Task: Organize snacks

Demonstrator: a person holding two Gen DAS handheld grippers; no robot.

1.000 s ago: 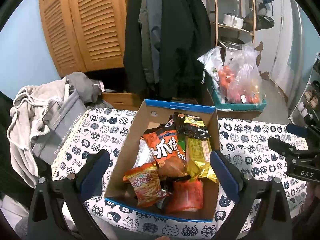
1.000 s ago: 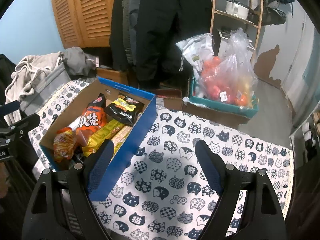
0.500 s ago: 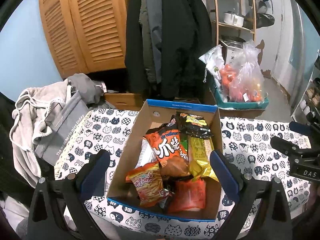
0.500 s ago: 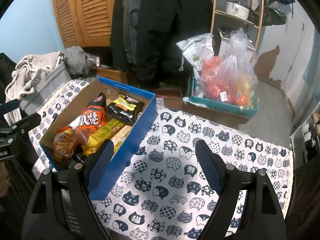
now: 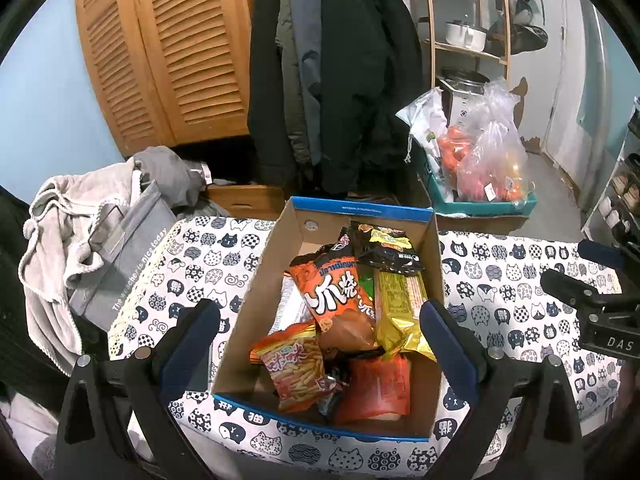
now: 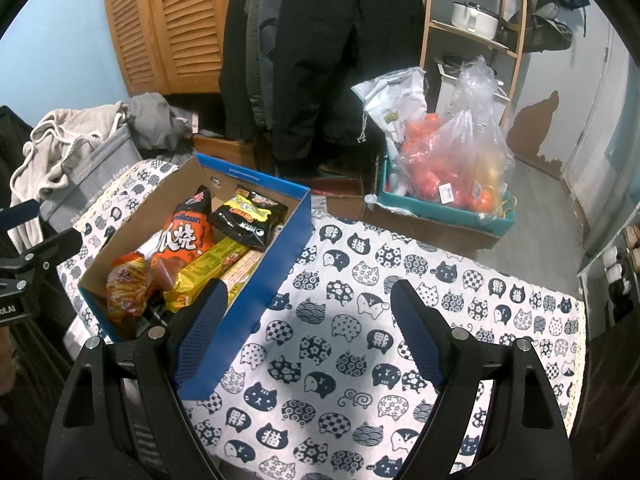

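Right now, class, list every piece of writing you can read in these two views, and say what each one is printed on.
"The weather is nice today": grey fabric bin.
"DAS": right gripper's body.
"火烧": orange snack bag.
"猫": cat-print tablecloth.
Black-and-yellow packet, gold packet, small orange pouch, box rim: print too small or blurred.

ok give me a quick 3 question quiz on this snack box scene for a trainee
1. True or false: the left gripper is shut on a snack.
2. Multiple choice: the black and yellow packet lies at which end of the cardboard box? A) the end nearest the grippers B) the far end C) outside it, on the cloth
3. Fill in: the right gripper hovers over the ____-patterned tablecloth, beside the box.

Key
1. False: both grippers are open and empty.
2. B
3. cat
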